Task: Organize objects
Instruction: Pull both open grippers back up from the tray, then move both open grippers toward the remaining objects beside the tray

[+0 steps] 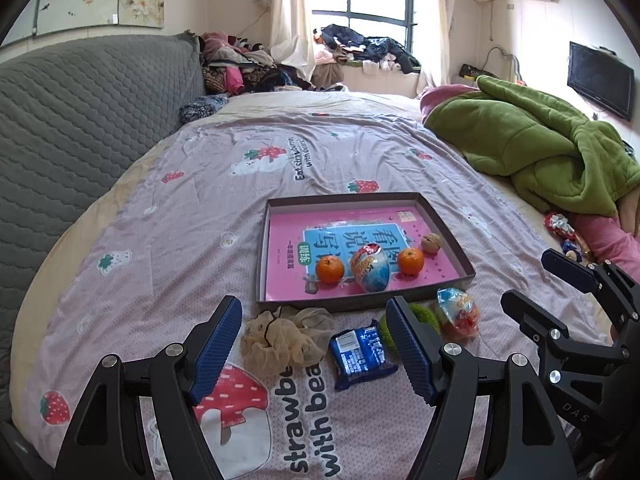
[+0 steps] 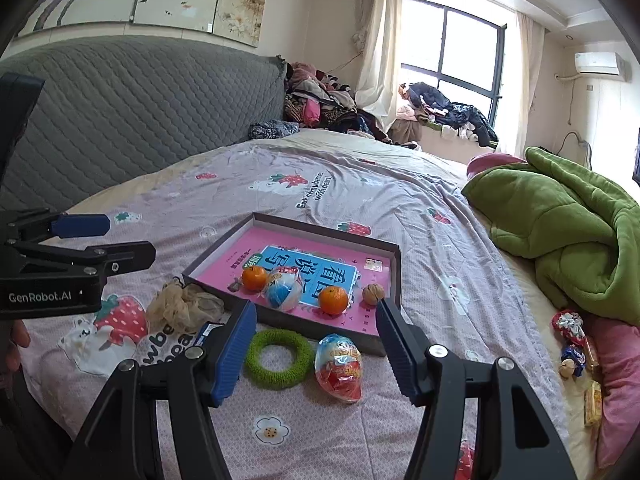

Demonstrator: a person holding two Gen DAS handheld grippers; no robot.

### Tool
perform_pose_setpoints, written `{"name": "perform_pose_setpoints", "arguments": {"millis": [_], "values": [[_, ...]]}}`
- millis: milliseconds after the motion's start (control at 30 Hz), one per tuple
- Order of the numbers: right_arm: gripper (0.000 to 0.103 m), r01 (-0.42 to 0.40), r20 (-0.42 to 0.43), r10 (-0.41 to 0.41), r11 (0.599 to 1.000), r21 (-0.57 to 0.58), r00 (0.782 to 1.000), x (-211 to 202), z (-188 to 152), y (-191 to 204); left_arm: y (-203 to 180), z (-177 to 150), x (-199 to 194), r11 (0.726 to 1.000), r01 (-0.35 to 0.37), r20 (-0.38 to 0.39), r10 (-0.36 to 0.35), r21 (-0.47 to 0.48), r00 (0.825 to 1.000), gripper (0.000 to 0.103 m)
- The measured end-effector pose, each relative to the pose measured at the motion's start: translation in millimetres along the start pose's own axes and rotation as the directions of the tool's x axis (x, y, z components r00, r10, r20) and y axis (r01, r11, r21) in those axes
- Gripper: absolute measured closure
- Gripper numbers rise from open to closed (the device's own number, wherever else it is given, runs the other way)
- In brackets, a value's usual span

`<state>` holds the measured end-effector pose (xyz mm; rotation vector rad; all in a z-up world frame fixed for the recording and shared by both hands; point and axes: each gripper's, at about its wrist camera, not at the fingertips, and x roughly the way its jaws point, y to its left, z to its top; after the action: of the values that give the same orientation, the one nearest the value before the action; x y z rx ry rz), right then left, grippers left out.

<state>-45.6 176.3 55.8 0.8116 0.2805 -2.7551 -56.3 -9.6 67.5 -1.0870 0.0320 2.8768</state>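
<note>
Broadly, the bed [image 1: 160, 240] carried a shallow box [image 1: 448, 236] lined with a pink book [image 1: 288, 248]; on the book sat a foil egg [image 1: 370, 268] between two mandarins [image 1: 329, 270], with a walnut [image 1: 431, 243] beside the right one. In front of the box, on the quilt, lay a beige scrunchie [image 1: 280, 338], a blue snack packet [image 1: 362, 354], a green ring [image 2: 279, 357] and a second foil egg [image 2: 339, 366]. Both the left gripper [image 1: 316, 348] and the right gripper [image 2: 316, 350] hung wide open, holding nothing.
</note>
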Motion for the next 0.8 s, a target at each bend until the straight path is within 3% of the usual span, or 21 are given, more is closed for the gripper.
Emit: {"name": "perform_pose_setpoints", "arguments": {"millis": [800], "values": [[0.041, 0.016, -0.106, -0.013, 0.999, 0.031, 0.994, 18.4, -32.3, -14.1, -19.1, -44.6, 37.5, 0.999, 0.005, -0.125, 0.000, 0.040, 0.992, 0.027]]}}
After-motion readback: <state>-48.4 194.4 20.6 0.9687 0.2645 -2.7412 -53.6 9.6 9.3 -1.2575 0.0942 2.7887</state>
